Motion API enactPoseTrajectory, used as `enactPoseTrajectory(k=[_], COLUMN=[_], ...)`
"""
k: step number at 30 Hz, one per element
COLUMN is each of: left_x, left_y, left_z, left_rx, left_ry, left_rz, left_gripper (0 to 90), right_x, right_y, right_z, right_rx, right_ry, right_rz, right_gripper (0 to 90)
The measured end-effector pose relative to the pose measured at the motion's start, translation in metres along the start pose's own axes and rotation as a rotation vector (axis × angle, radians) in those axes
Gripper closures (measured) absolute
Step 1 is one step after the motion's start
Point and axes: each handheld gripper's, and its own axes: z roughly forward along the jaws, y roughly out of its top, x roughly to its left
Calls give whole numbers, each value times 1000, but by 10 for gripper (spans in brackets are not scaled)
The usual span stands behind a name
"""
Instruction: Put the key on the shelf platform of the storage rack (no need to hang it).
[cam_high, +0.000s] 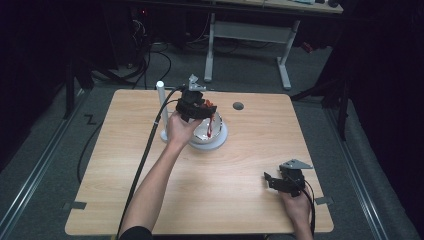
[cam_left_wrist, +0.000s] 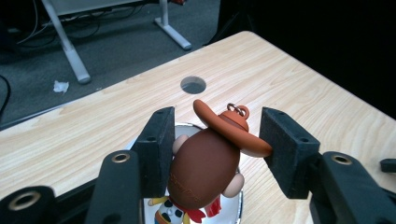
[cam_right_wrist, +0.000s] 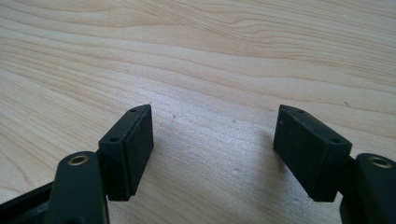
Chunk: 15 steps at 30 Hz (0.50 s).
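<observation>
My left gripper (cam_left_wrist: 215, 154) pinches cowboy figure (cam_left_wrist: 205, 172), its length hanging down over white dish (cam_high: 220, 137) | right gripper (cam_right_wrist: 215, 154) spread, idle, well apart.

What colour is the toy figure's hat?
Orange-brown cowboy hat, with a metal ring on top; the left gripper view shows it best.

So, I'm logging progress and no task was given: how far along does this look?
In hand: the left gripper brackets the cowboy figure over the white dish, its hat brim touching one pad. Whether it goes in or comes out is unclear. The right gripper rests open, unused.
</observation>
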Motion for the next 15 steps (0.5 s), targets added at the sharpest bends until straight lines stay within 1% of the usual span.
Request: enactPoseTrajectory(k=[2, 4, 5, 6, 7, 9, 12, 15], left_x=[5, 7, 11, 11, 14, 18, 20, 21], left_y=[-2, -3, -5, -5, -6, -8, -12, -15], left_z=[5, 7, 10, 10, 12, 15, 18, 20], left_rx=[0, -1, -16, -16, -8, -13, -6, 3], left_ry=[9, 15, 25, 25, 27, 35, 45, 47], left_rz=[-2, -3, -1, -1, -11, -5, -7, -10], left_gripper=[470, 469, 469, 469, 469, 468, 468, 468], right_x=[0, 0, 0, 0, 0, 0, 0, 0], right_y=[0, 0, 0, 0, 0, 0, 0, 0], right_z=[0, 0, 0, 0, 0, 0, 0, 0], right_rx=[0, 0, 0, 0, 0, 0, 0, 0], right_ry=[0, 0, 0, 0, 0, 0, 0, 0], right_rz=[0, 2, 2, 0, 0, 0, 1, 0], right_gripper=[290, 290, 289, 289, 289, 290, 290, 290])
